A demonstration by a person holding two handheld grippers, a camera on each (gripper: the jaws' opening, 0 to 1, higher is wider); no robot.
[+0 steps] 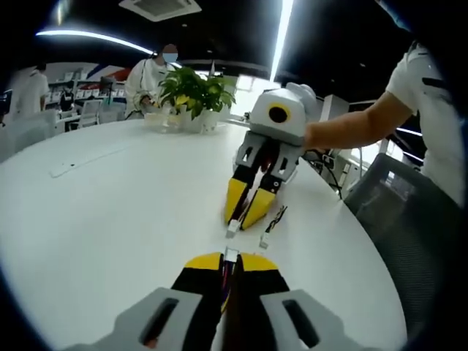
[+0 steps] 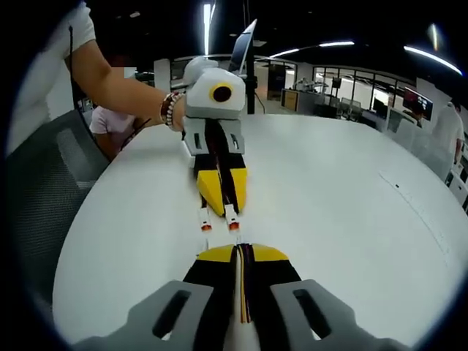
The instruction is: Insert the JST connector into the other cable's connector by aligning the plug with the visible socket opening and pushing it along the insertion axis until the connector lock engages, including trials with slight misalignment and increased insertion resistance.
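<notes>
Connectors faced each other above the white table (image 1: 110, 197): left gripper (image 1: 230, 257) clenched on its white plug (image 1: 232, 254), right gripper (image 1: 244, 216) pinched the other connector (image 1: 232, 227), lined up, small gap remaining.

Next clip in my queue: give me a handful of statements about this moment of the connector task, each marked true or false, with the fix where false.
1. The two connectors are already mated. False: the left gripper view shows a gap between the connector in the left gripper and the connector in the right gripper.
2. Both grippers are shut on cables. True.
3. The table is dark wood. False: it is white.
4. A potted plant stands on the far side of the table. True.
5. The grippers point at each other. True: in the right gripper view the left gripper faces the camera.
</notes>
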